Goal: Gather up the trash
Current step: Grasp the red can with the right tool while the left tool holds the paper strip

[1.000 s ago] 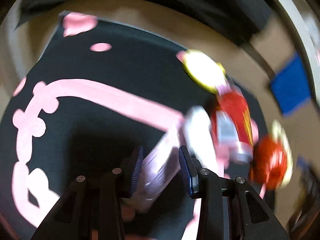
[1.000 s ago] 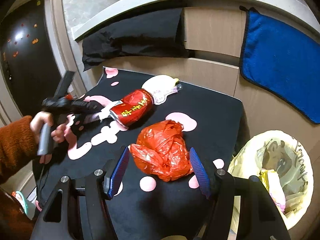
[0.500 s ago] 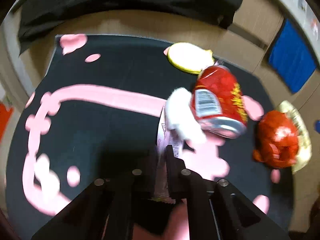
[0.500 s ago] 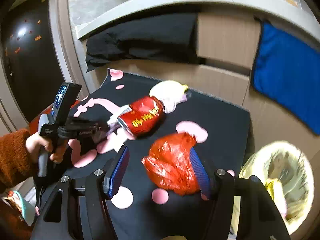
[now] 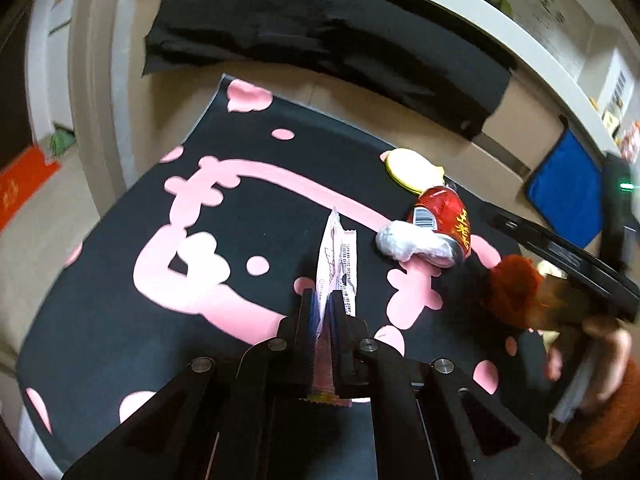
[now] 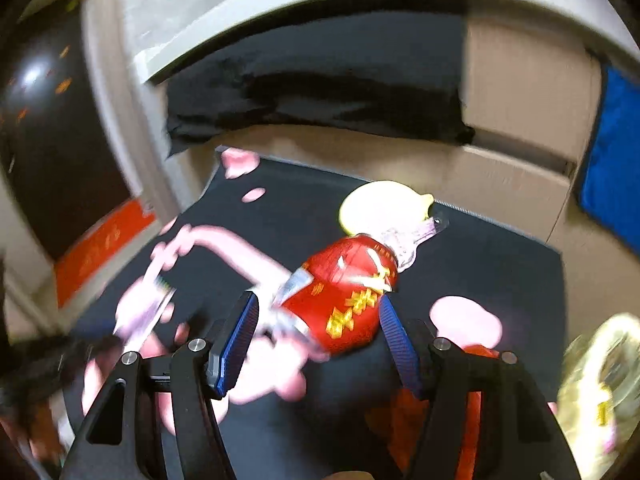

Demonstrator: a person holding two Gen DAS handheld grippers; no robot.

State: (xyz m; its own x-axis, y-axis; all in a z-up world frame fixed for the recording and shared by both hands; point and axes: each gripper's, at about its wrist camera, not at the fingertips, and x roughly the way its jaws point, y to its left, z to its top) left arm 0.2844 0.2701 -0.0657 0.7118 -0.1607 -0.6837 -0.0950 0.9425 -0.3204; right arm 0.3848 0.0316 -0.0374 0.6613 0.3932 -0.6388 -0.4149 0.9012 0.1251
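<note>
1. we see the left gripper (image 5: pixel 325 312) clamped tight on a long pink and white wrapper (image 5: pixel 335 264), which sticks up and forward from between its blue pads, lifted clear of the bench (image 5: pixel 100 320).
2. the bench wears a black cover with a pink cartoon pattern.
3. the right gripper (image 6: pixel 316 340) stands wide, nothing pressed by its pads; the red can (image 6: pixel 344 292) appears between its fingers in the right wrist view, but we cannot tell whether it is merely beyond them.
4. the red can lies on its side near the bench's far right part, and a crumpled white wad (image 5: pixel 404 242) touches its near end.
5. a yellow-rimmed lid (image 5: pixel 414 170) lies just behind the can.
6. a crumpled red bag (image 5: pixel 514 292) sits near the bench's right edge, close below the right gripper.
7. a bin lined with a yellowish bag (image 6: pixel 604 380) shows blurred at the right of the bench.
8. a blue cloth (image 5: pixel 568 196) hangs on the cabinet behind.
</note>
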